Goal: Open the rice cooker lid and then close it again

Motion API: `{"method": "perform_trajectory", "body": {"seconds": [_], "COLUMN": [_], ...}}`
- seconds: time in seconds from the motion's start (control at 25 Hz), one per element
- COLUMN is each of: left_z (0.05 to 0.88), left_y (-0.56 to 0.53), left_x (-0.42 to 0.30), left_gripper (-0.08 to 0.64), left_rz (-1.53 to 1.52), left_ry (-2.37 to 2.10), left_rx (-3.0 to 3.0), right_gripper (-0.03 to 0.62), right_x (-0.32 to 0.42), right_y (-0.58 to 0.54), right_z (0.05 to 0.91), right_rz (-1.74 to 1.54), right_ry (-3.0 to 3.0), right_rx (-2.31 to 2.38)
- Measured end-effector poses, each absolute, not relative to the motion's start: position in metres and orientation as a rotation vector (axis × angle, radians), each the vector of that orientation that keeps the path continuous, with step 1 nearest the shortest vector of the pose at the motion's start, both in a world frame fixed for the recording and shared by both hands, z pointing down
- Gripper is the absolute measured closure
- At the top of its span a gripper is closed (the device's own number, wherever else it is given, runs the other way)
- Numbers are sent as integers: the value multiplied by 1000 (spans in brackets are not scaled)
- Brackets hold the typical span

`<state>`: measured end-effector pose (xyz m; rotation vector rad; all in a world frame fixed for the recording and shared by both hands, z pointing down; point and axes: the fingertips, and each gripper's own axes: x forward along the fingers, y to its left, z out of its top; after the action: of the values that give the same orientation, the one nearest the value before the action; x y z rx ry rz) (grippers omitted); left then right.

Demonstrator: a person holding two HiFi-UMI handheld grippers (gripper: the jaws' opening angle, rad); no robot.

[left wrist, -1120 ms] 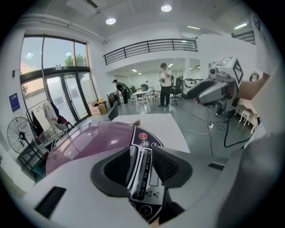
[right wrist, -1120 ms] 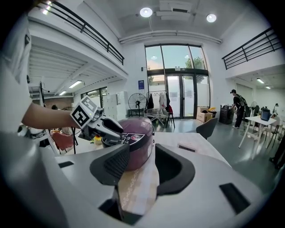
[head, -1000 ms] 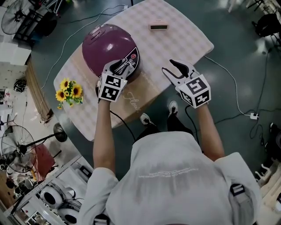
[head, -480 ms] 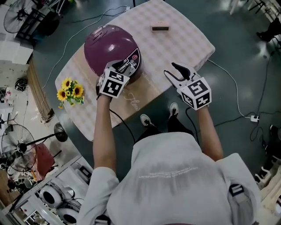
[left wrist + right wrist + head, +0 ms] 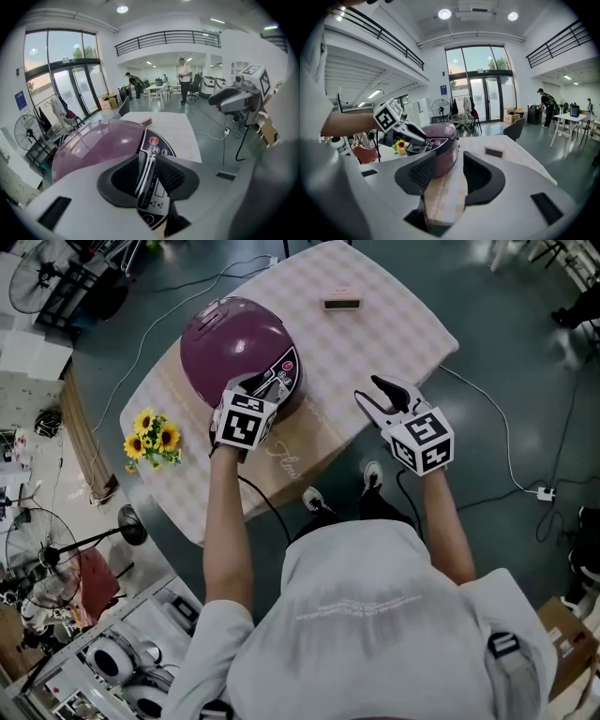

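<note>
The purple rice cooker [image 5: 230, 341] stands on the checked table with its lid [image 5: 93, 145] down. Its black control panel [image 5: 285, 367] faces me. My left gripper [image 5: 264, 386] points down at the front of the cooker, over that panel [image 5: 158, 146]. Its jaws are closing to a narrow gap, and only the panel's surface shows between them. The pads hold nothing. My right gripper [image 5: 384, 396] hovers open over the table's near edge, to the right of the cooker [image 5: 441, 140], with nothing between its fingers. The right gripper view also shows the left gripper [image 5: 401, 130] on the cooker's front.
A bunch of sunflowers [image 5: 150, 435] lies at the table's left edge. A small flat device [image 5: 339, 302] sits near the far side. The table edge [image 5: 281, 470] is just before me. Cables cross the floor [image 5: 506, 446]. People stand far off in the hall [image 5: 183, 79].
The left gripper has rolled a little on the cooker's front and its jaws have narrowed. The right gripper has hardly moved.
</note>
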<state>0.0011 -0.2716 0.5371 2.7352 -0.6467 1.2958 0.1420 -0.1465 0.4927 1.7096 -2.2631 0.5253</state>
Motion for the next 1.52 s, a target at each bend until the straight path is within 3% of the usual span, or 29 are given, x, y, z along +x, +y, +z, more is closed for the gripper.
{"method": "perform_trajectory", "body": {"seconds": [0.92, 1.52], "left_z": [538, 533], "left_y": [-275, -276], "left_x": [2, -1], "left_gripper": [445, 437], "left_rz": [1312, 1058], "left_ry": [-796, -766], "left_rx": [2815, 2884], "right_gripper": [399, 399], "right_x": [142, 127], "right_y": [-193, -219], "right_z": [438, 421], "right_rz": [295, 219], "right_ry": [-2379, -2439], "right_rx": [1661, 1585]}}
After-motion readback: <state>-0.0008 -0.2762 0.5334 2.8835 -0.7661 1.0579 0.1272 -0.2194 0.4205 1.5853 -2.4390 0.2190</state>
